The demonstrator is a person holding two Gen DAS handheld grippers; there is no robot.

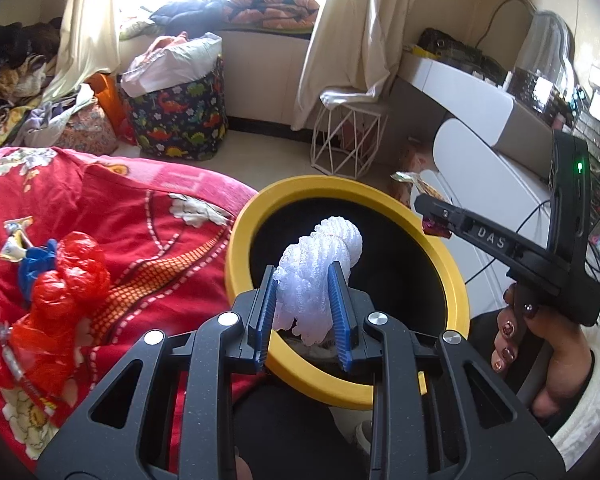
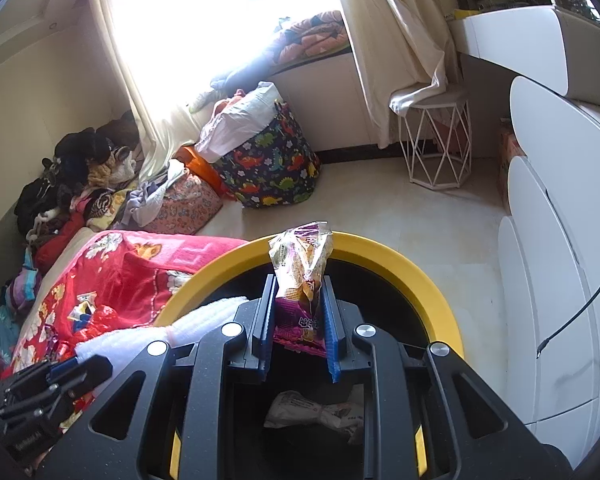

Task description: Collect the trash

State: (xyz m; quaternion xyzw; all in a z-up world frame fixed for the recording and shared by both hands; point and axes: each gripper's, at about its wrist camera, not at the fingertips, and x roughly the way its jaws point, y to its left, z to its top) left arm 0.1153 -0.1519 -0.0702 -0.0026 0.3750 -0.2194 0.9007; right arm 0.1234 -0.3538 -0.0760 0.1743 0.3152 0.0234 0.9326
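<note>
Left wrist view shows a white foam net [image 1: 318, 276] clamped between the blue pads of the left gripper [image 1: 306, 312], held over the dark opening of the yellow-rimmed bin [image 1: 240, 236]. Right wrist view shows a purple snack wrapper [image 2: 300, 280] pinched upright in the right gripper [image 2: 298, 332], also above the bin, where a crumpled white wrapper [image 2: 312, 408] lies at the bottom. Beside the bin, a red plastic bag [image 1: 60, 280] and a blue scrap [image 1: 36, 260] rest on the red floral blanket [image 1: 140, 208]

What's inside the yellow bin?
In the yellow bin, one crumpled pale wrapper lies at the bottom. The right gripper and its snack bag hide the rest.
</note>
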